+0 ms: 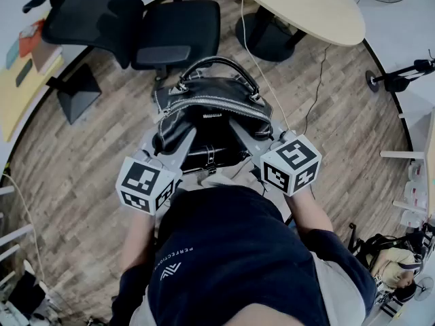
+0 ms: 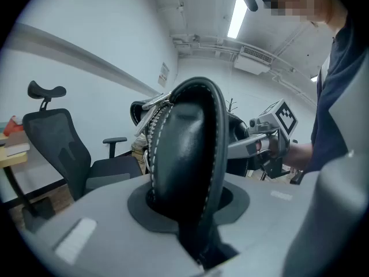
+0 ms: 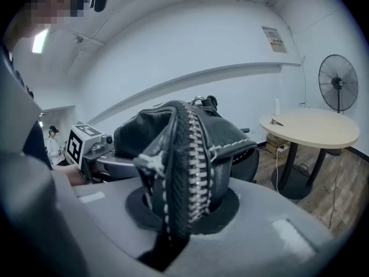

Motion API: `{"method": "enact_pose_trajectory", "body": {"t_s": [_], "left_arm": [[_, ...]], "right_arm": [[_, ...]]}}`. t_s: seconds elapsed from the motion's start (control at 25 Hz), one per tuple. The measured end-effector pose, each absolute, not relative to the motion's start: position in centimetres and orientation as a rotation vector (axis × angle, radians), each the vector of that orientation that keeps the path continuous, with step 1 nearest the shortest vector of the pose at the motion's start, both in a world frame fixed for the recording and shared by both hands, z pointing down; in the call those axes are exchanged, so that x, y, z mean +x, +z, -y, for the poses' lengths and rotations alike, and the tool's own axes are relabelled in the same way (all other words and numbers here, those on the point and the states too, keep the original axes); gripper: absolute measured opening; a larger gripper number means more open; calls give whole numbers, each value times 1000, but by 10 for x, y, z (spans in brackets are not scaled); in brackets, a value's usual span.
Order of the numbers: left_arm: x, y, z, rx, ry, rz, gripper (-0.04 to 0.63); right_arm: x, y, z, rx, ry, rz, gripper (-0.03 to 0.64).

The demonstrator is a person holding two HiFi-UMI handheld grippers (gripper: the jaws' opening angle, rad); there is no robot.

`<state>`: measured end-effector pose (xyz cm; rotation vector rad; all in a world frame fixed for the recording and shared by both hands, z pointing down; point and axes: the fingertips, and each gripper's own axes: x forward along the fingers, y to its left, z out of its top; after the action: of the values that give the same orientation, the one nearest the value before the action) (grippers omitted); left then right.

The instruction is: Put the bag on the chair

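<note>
Soft leather bag pinched at each end by left gripper and right gripper (on the zipper seam); sag expected, stitched ends judged the firmest hold.

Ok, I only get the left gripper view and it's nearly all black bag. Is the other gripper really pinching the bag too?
Observer: Yes. The right gripper view shows the right gripper shut on the bag, at its zipper end.
Operator: Is the bag over the chair?
Observer: Not yet. In the head view the bag is mostly above the wood floor, and the chair has its seat just ahead of the bag's handle.
Operator: Is there anything on the other side I could bump?
Observer: A round table stands off to the right, with a fan behind it.
</note>
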<state>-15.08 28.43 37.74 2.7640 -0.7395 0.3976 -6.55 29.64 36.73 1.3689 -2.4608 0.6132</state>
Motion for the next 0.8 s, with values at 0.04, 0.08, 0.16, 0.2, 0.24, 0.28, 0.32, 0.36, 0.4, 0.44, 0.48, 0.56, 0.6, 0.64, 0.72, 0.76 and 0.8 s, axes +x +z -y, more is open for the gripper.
{"method": "enact_pose_trajectory", "body": {"t_s": [0.04,0.08,0.16,0.2,0.24,0.28,0.32,0.36,0.4,0.44,0.48,0.56,0.6,0.64,0.72,0.76,0.8], "left_arm": [[-151,378,-285,2761,404,741,118],[-151,379,-285,2759,409,743,120],[-151,381,-285,2751,416,745,120],[-150,382,-286,2747,418,746,120],[-149,383,-287,2743,421,747,120],[-149,385,-287,2739,424,750,120],[-148,386,-287,2735,429,752,120],[-148,387,-287,2731,433,754,120],[-147,389,-286,2726,438,756,120],[-146,390,-285,2721,442,758,120],[-145,391,-283,2717,445,759,120],[-143,391,-279,2712,449,764,120],[-142,391,-277,2711,448,768,118],[-141,391,-275,2710,447,773,120],[-139,391,-271,2705,442,781,120],[-138,390,-269,2702,440,785,120],[-136,390,-267,2699,439,789,120]], "right_arm": [[-66,368,-297,1368,619,2458,47],[-66,369,-297,1367,625,2456,47],[-65,371,-297,1366,636,2451,48],[-65,372,-297,1366,642,2450,48],[-64,373,-298,1366,650,2450,48],[-63,375,-298,1364,658,2452,49],[-63,376,-298,1360,666,2453,49],[-62,378,-297,1355,674,2454,51],[-61,379,-296,1350,682,2453,51],[-60,380,-295,1346,689,2452,51],[-59,381,-293,1342,696,2450,52],[-57,382,-288,1336,703,2451,52],[-56,382,-286,1333,702,2452,52],[-55,382,-284,1330,701,2453,52],[-52,381,-279,1324,697,2453,52],[-51,380,-277,1320,695,2453,52],[-49,380,-275,1317,695,2454,52]]}}
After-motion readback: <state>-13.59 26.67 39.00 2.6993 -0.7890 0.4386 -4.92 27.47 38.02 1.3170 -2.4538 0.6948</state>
